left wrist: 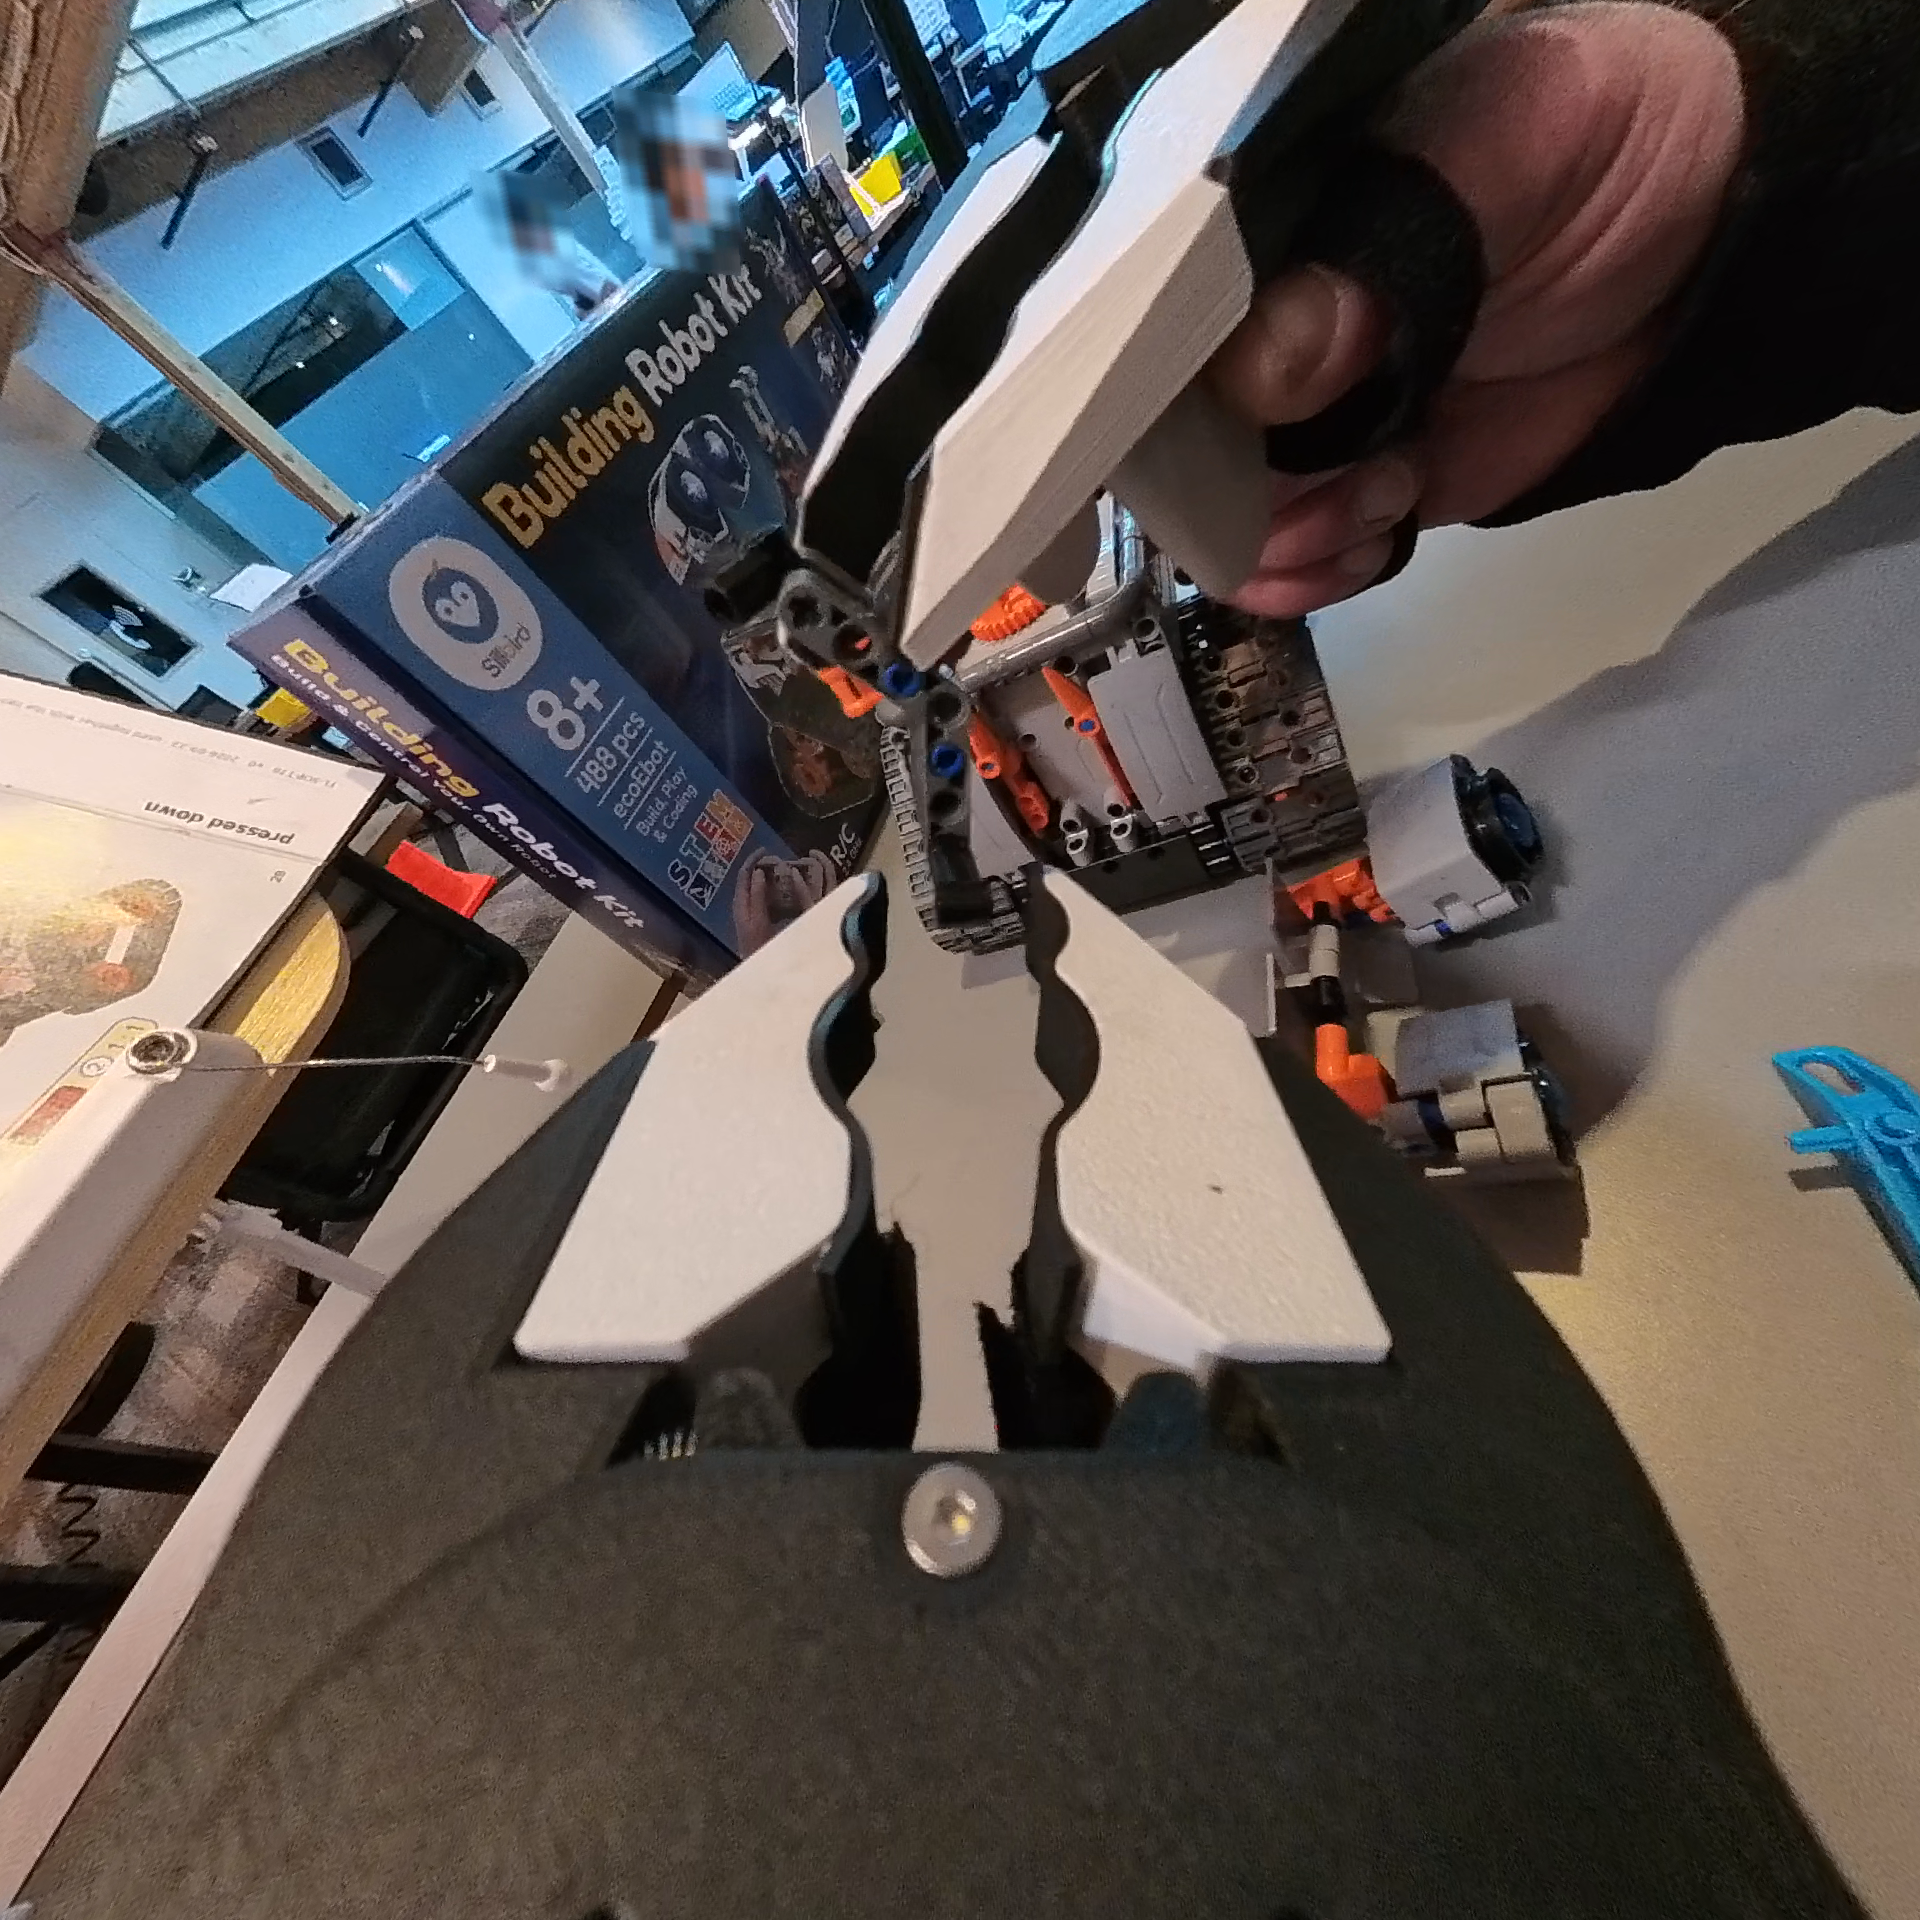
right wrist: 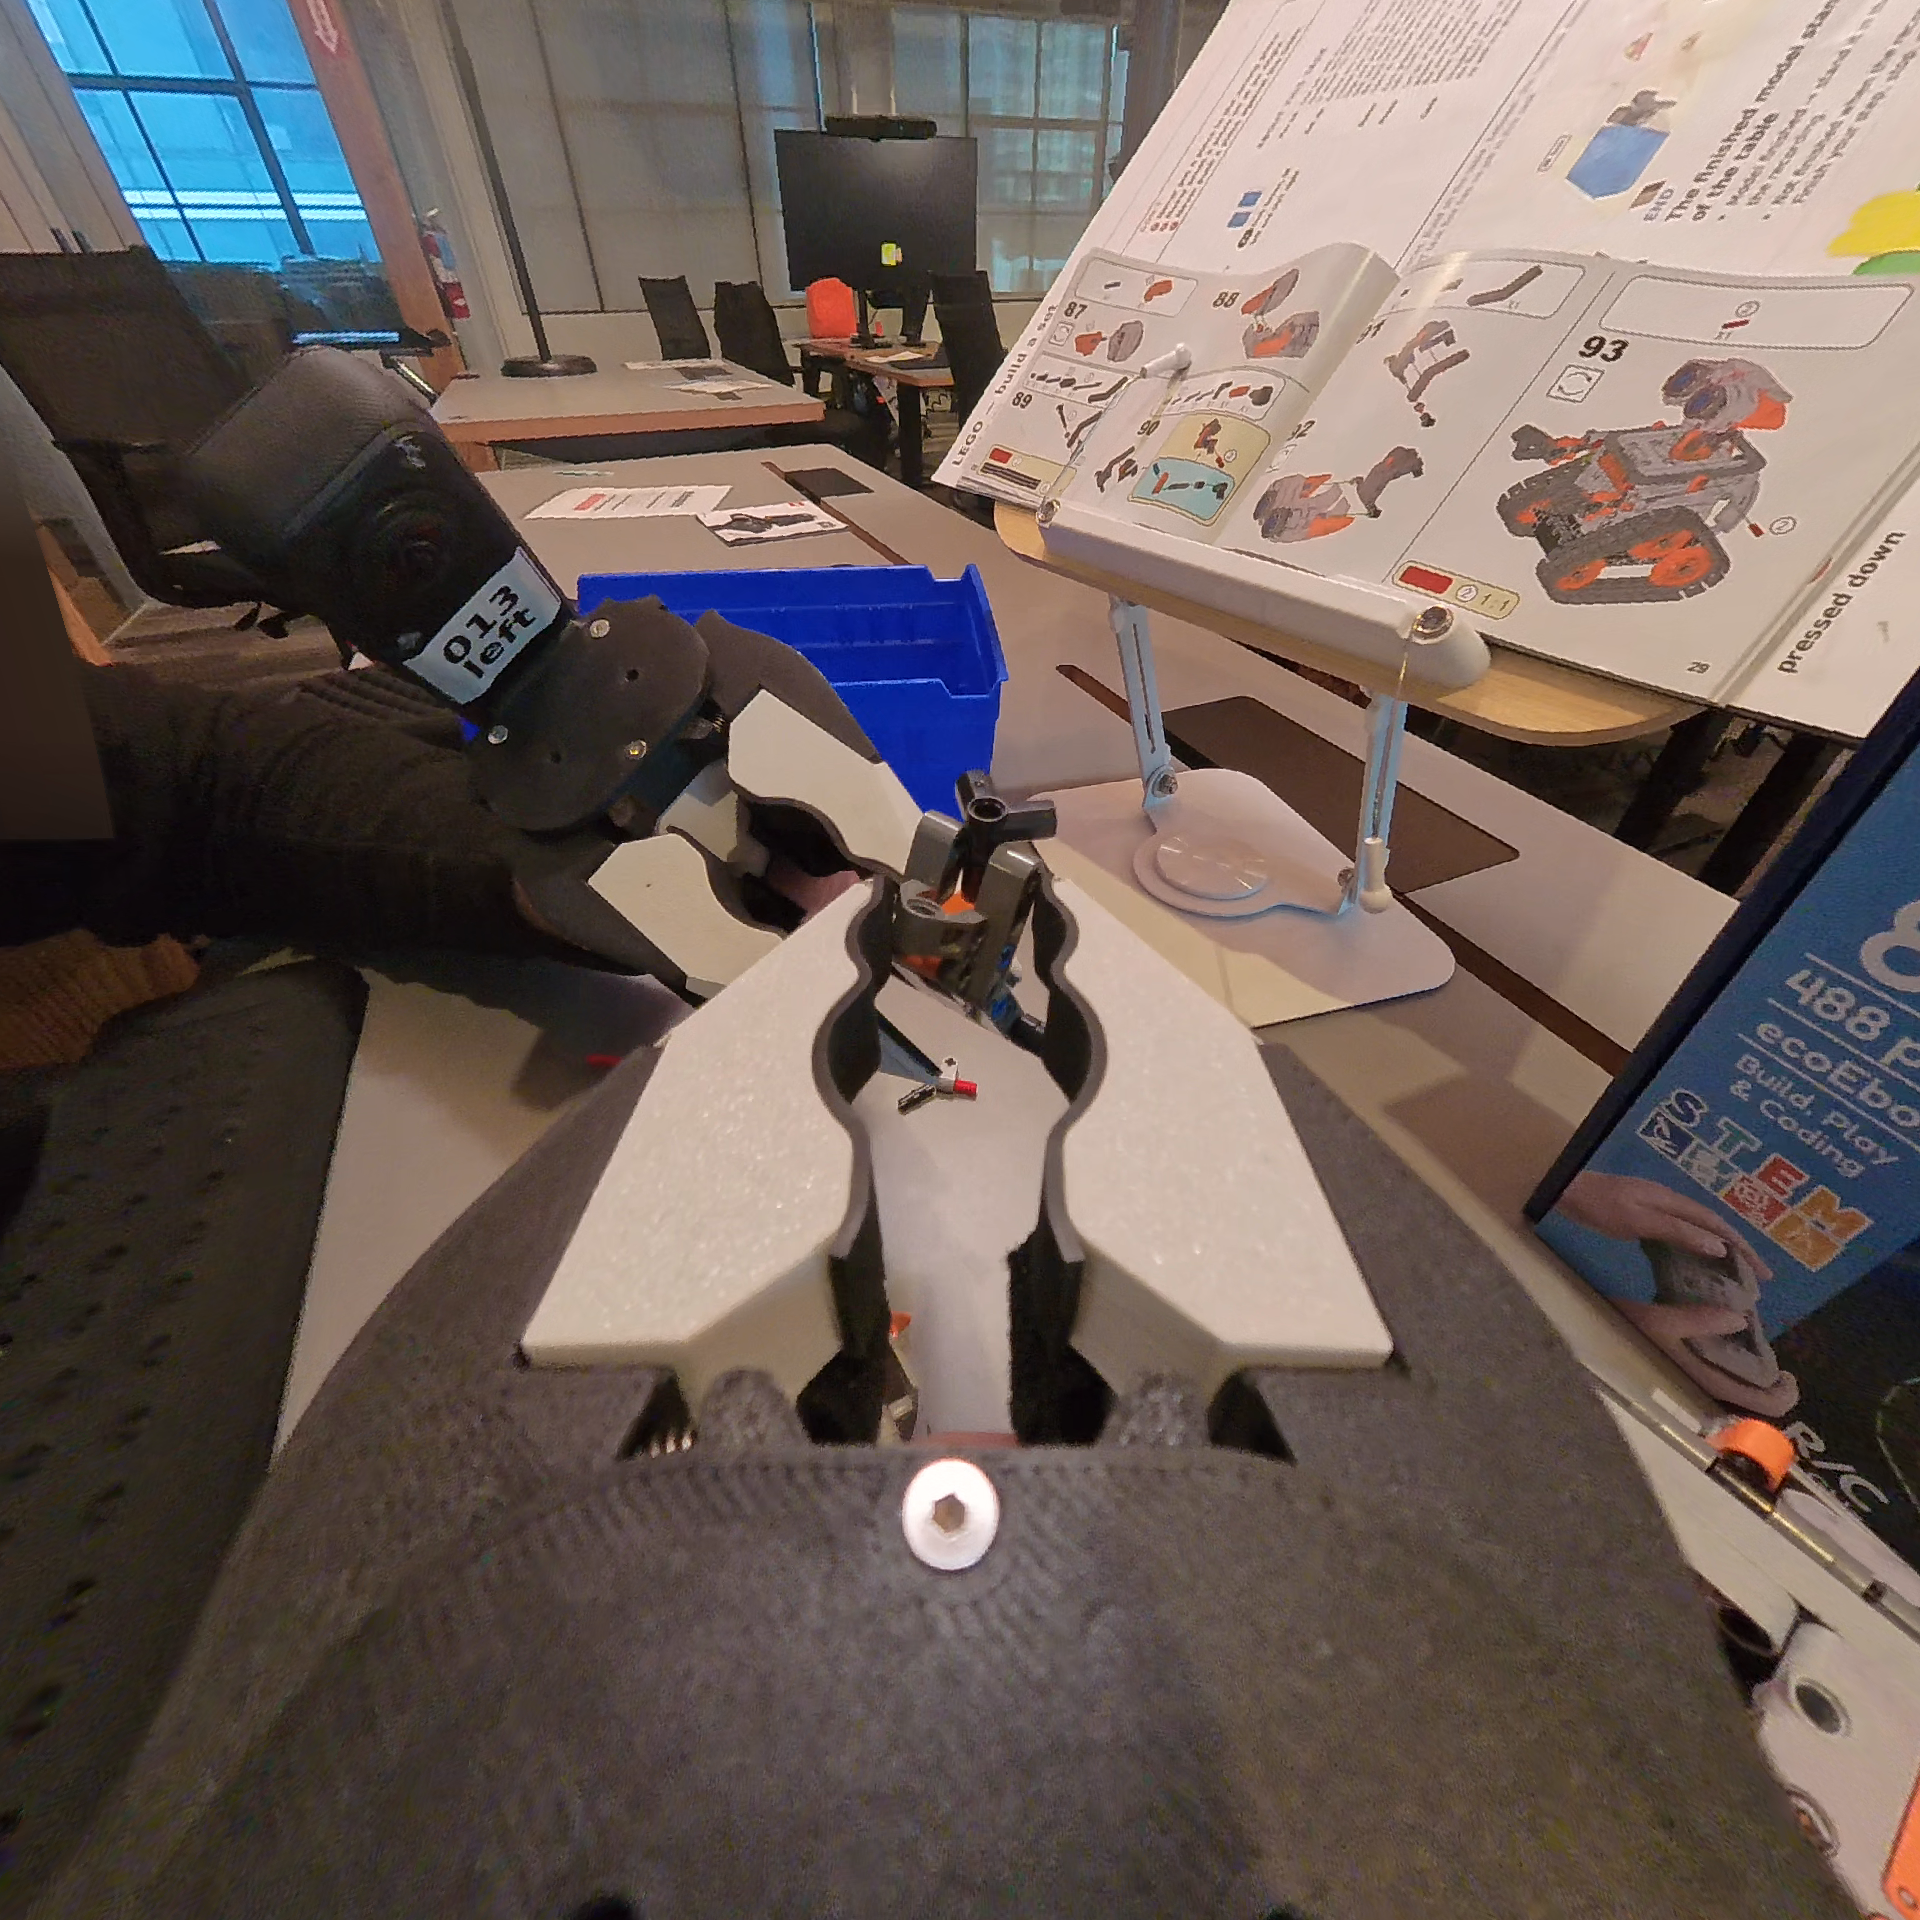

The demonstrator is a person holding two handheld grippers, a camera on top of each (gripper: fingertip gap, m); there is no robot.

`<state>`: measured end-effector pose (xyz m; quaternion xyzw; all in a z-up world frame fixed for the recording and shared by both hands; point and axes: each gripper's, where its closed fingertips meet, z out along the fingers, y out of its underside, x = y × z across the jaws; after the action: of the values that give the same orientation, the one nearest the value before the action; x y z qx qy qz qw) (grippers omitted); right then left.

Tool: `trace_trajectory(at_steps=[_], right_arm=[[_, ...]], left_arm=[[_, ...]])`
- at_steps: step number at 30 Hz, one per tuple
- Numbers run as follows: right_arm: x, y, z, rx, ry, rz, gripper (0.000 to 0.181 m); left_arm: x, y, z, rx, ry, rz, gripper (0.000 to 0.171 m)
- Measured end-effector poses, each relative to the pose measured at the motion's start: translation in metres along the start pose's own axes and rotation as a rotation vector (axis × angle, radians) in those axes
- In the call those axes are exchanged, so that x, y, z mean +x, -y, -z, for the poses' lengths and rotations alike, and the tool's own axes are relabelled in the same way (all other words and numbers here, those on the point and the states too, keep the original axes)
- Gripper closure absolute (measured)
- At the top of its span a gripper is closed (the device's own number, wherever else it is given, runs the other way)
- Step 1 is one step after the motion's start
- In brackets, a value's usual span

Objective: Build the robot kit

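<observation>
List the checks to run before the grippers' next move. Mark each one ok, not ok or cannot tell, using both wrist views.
1. Right gripper has a grip on the grey part: ok, jaws closed on it.
2. Left gripper has a grip: cannot tell; the track sits right at its tips.
3. Model sits on the table: ok.
4. Table below the grippers free of loose bits: not ok, a pin lies there.
5. Manual open on its stand: ok.
</observation>
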<state>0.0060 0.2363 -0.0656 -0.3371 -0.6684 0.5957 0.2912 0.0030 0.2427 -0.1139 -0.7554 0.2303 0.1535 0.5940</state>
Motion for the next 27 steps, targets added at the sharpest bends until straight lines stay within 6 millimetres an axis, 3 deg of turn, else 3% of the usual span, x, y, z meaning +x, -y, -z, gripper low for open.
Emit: trace_trajectory(at_steps=[27], right_arm=[[-0.003, -0.005, 0.000, -0.019, 0.026, 0.008, 0.157]], left_arm=[[0.010, -0.008, -0.005, -0.010, -0.078, 0.025, 0.136]])
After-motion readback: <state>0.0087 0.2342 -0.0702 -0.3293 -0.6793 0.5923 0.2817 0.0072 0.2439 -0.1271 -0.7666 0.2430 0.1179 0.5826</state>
